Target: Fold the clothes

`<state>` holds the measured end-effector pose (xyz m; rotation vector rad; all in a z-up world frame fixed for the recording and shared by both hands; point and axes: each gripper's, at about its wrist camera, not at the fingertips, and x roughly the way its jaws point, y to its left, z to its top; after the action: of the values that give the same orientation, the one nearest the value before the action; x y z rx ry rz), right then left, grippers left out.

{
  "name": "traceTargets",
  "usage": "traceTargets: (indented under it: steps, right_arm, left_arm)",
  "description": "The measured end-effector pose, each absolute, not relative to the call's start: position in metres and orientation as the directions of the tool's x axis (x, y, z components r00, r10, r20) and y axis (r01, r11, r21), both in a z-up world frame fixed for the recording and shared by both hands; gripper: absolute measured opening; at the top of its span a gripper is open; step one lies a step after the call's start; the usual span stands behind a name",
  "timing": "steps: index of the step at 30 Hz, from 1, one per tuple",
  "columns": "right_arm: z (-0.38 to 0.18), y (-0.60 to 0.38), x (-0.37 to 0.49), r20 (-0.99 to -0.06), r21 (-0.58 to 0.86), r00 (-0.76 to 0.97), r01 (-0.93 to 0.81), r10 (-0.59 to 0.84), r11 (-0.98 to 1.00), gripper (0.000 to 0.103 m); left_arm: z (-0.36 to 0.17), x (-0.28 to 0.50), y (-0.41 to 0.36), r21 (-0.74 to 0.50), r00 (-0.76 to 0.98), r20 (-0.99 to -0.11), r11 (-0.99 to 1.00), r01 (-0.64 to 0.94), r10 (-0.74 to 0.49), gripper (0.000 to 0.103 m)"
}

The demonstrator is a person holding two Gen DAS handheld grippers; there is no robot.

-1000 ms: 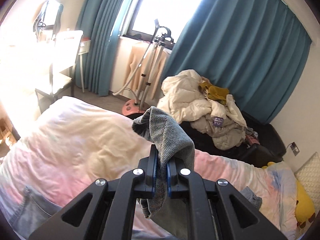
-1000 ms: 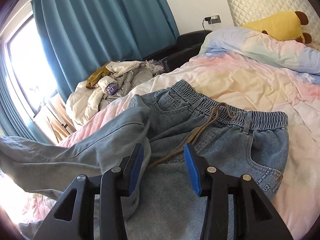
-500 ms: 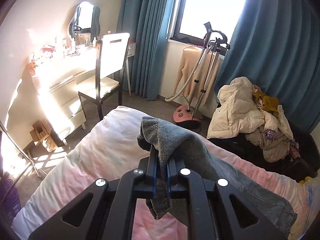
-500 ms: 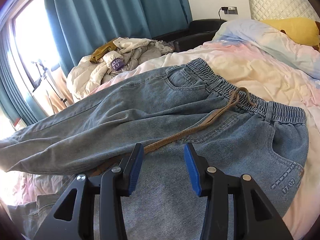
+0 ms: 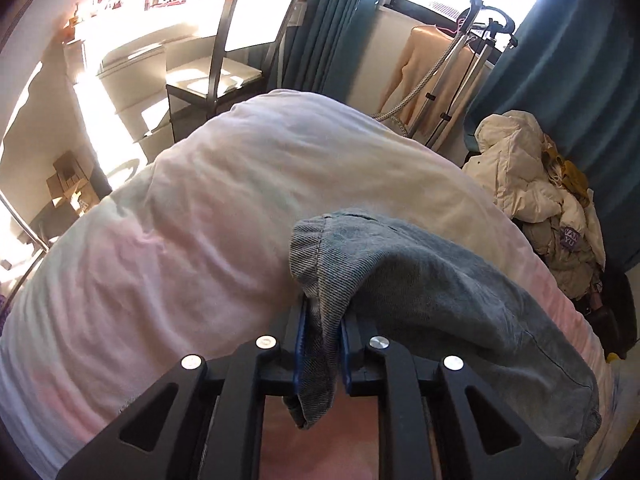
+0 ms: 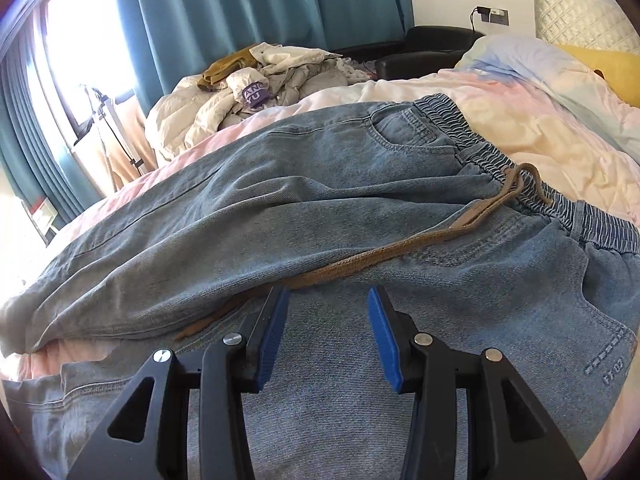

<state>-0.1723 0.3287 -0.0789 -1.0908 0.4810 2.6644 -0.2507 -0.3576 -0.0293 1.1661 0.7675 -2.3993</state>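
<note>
Left claw (image 5: 321,344) clamped on jeans (image 6: 320,208) hem, leg trailing to its right over the bed (image 5: 180,220), right claw (image 6: 328,320) spread wide just above jeans, drawstring (image 6: 400,244) ahead of it

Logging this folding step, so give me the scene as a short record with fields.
garment: blue jeans spread flat on the bed
surface: pastel duvet
left claw: shut on the hem of one jeans leg
right claw: open, above the seat of the jeans, holding nothing
drawstring: brown drawstring trailing from the elastic waistband across the denim
waistband side: toward the pillows
fold state: legs extended, no fold made yet
nearby: pile of clothes beside the bed, by the teal curtain
</note>
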Motion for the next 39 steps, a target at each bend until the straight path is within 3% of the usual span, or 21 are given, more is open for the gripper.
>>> traceTargets:
  steps: [1, 3, 5, 8, 10, 12, 18, 22, 29, 31, 36, 39]
  right_arm:
    - [-0.078, 0.329, -0.172, -0.710, 0.217, -0.699, -0.323, 0.078, -0.921, 0.042]
    - [-0.078, 0.330, -0.171, -0.711, 0.222, -0.699, -0.324, 0.075, -0.920, 0.042]
    - [-0.077, 0.330, -0.170, -0.711, 0.228, -0.699, -0.324, 0.071, -0.918, 0.042]
    - [-0.075, 0.331, -0.168, -0.712, 0.235, -0.700, -0.325, 0.065, -0.916, 0.042]
    - [-0.075, 0.331, -0.168, -0.712, 0.240, -0.699, -0.323, 0.060, -0.916, 0.042]
    - [-0.074, 0.331, -0.167, -0.713, 0.244, -0.699, -0.321, 0.055, -0.915, 0.042]
    - [-0.074, 0.332, -0.165, -0.718, 0.262, -0.695, -0.316, 0.035, -0.912, 0.042]
    - [-0.079, 0.334, -0.164, -0.727, 0.282, -0.686, -0.318, 0.014, -0.905, 0.042]
    - [-0.089, 0.341, -0.170, -0.739, 0.325, -0.673, -0.335, -0.017, -0.884, 0.042]
    - [-0.091, 0.342, -0.172, -0.742, 0.330, -0.670, -0.338, -0.020, -0.881, 0.042]
    - [-0.095, 0.337, -0.177, -0.750, 0.306, -0.661, -0.339, -0.006, -0.890, 0.042]
    - [-0.096, 0.334, -0.178, -0.754, 0.283, -0.657, -0.342, 0.013, -0.896, 0.042]
  left_arm:
    - [-0.027, -0.244, -0.362, -0.343, -0.607, -0.792, -0.774, 0.531, -0.065, 0.028]
    - [-0.021, -0.229, -0.370, -0.401, -0.639, -0.768, -0.752, 0.523, -0.035, 0.052]
    - [-0.013, -0.216, -0.375, -0.450, -0.673, -0.739, -0.732, 0.512, -0.017, 0.059]
    - [-0.004, -0.201, -0.380, -0.517, -0.710, -0.704, -0.695, 0.500, 0.013, 0.063]
    - [-0.011, -0.197, -0.372, -0.576, -0.710, -0.696, -0.672, 0.466, 0.105, 0.063]
    - [-0.024, -0.201, -0.354, -0.627, -0.700, -0.682, -0.662, 0.410, 0.213, 0.063]
    - [-0.076, -0.224, -0.292, -0.695, -0.669, -0.658, -0.621, 0.363, 0.346, 0.063]
    - [-0.123, -0.244, -0.270, -0.725, -0.668, -0.654, -0.545, 0.422, 0.354, 0.063]
    - [-0.131, -0.264, -0.270, -0.765, -0.754, -0.588, -0.507, 0.399, 0.294, 0.063]
    - [-0.134, -0.269, -0.275, -0.784, -0.779, -0.561, -0.481, 0.393, 0.278, 0.059]
    - [-0.143, -0.275, -0.275, -0.770, -0.796, -0.569, -0.475, 0.426, 0.207, 0.021]
    - [-0.135, -0.273, -0.274, -0.782, -0.813, -0.547, -0.469, 0.411, 0.199, 0.009]
